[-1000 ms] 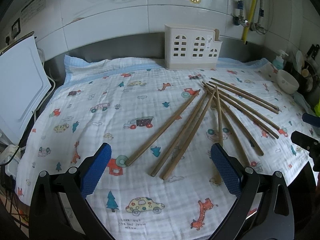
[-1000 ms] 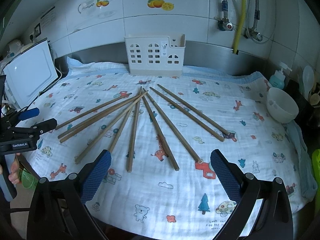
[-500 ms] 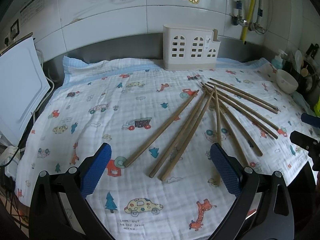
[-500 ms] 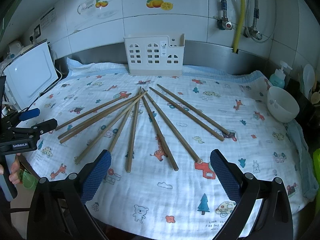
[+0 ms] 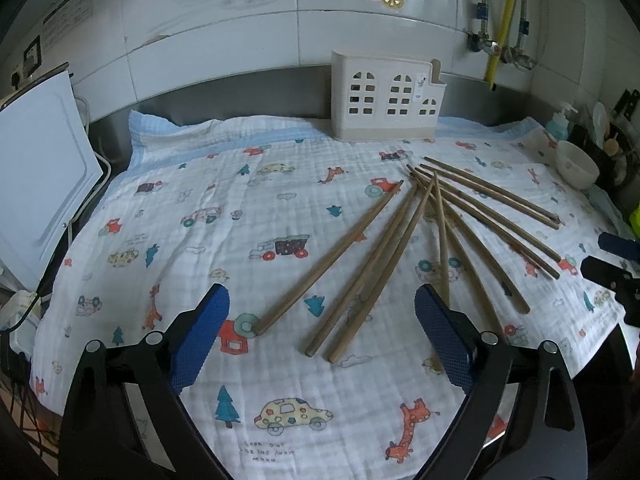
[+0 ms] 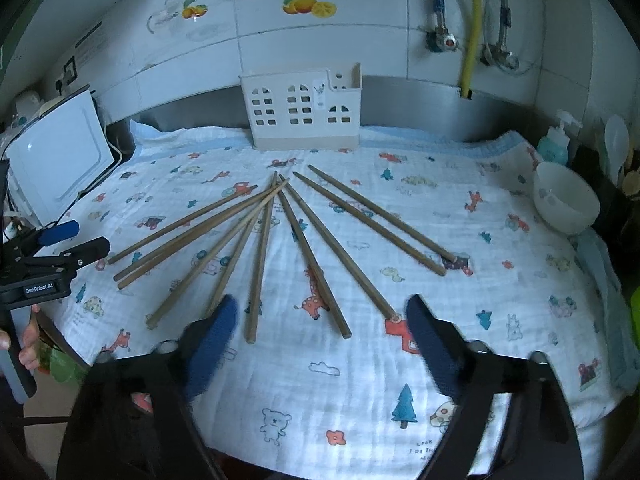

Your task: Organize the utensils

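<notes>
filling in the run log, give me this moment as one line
stage: before first pick | left tongs: just closing, nothing between | right tongs: just closing, nothing between | chopsticks: fanned on cloth | holder: no chopsticks visible

My left gripper (image 5: 322, 332) is a black frame with two angled arms, each ending in a blue pad with a fine dimpled texture. Round silver screws sit at the joints of the arms. My right gripper (image 6: 318, 330) is built the same way: black arms, blue textured pads, silver screw heads, here blurred. Seen from the right wrist camera, the left gripper's black body carries small white lettering reading "GenRobot.AI", and a grey handle runs down through my hand (image 6: 24, 346).
</notes>
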A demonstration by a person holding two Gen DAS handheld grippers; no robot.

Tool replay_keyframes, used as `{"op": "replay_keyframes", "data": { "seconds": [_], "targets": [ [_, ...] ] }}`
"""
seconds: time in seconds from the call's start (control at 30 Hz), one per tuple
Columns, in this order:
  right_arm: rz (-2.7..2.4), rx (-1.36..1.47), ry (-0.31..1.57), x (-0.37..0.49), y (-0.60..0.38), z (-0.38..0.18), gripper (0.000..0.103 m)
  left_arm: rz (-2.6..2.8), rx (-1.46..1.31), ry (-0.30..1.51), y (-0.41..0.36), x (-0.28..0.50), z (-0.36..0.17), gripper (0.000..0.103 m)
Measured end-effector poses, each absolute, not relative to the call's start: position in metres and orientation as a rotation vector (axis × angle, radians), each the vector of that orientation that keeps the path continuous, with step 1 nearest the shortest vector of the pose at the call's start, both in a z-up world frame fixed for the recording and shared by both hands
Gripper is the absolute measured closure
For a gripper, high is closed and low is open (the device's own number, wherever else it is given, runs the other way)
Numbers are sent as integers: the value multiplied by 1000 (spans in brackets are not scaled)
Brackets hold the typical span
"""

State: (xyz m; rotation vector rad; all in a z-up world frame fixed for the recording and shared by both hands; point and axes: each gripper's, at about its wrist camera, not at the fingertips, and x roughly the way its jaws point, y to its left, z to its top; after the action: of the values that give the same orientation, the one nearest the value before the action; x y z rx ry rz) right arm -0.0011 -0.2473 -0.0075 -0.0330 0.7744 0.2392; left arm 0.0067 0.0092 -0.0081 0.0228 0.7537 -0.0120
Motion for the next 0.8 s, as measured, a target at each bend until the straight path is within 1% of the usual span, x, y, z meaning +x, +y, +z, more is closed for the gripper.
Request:
{"op": "replay_keyframes", "data": {
  "seconds": [0.03, 0.1, 0.13, 0.33, 0.37, 0.5, 0.63, 0.67, 0.7, 0.8],
  "targets": [
    [240, -34, 778, 0, -249, -9, 25, -14, 21, 756, 11, 7, -9, 16],
    [242, -38, 783, 1, -250, -11, 30, -15, 13, 764, 14, 8, -11, 22],
    [240, -37, 785, 2, -252, -12, 30, -20, 11, 769, 16, 10, -12, 25],
    [229, -38, 792, 8, -261, -17, 39, -33, 30, 779, 24, 16, -17, 40],
    [230, -36, 795, 10, -262, -18, 42, -39, 33, 779, 26, 17, -18, 41],
    [227, -42, 805, 19, -268, -23, 51, -57, 50, 786, 33, 26, -21, 45],
    [228, -45, 817, 28, -273, -29, 61, -82, 60, 807, 43, 35, -30, 45],
    [231, -44, 821, 30, -274, -31, 64, -90, 62, 811, 45, 37, -33, 48],
    [232, -44, 826, 33, -276, -33, 68, -100, 64, 819, 47, 40, -36, 54],
    [238, -39, 847, 42, -278, -40, 74, -141, 73, 846, 50, 47, -45, 66]
  ]
}}
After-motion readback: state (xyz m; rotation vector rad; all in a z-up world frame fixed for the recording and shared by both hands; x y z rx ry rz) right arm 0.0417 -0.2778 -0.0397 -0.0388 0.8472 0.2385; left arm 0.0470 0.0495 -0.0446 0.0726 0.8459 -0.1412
